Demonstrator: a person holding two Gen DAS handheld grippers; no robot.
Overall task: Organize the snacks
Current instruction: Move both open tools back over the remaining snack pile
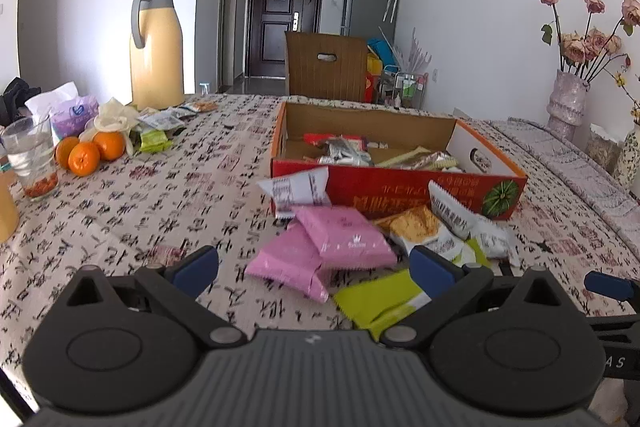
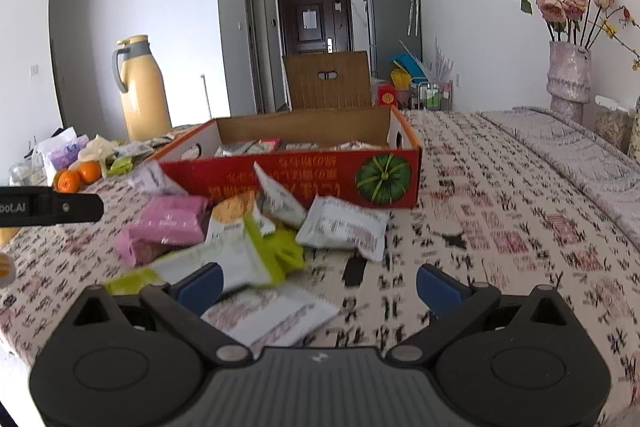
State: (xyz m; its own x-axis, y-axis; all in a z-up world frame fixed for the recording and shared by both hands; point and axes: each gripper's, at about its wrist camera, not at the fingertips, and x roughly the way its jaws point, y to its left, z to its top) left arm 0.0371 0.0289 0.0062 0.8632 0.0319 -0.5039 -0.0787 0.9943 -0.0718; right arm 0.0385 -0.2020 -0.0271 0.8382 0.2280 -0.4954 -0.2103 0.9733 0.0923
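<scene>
Left wrist view: loose pink, green and white foil snack packets (image 1: 344,235) lie heaped at 12 o'clock against the red cardboard box (image 1: 404,193), left gripper (image 1: 314,269) and right gripper (image 2: 318,287) both spread, empty.

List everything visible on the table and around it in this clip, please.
Shallow cardboard box: one, red outside, table centre, snacks inside.
Pink snack packets: two, before the box.
Lime-green wrapper: one, nearest the left gripper.
White snack packets: several, against the box front.
Oranges: three, left side.
Thermos jug: one, yellow, back left.
Glass: one, clear, left edge.
Vase of dried roses: one, right.
Left gripper: jaws open.
Right gripper: jaws open.
</scene>
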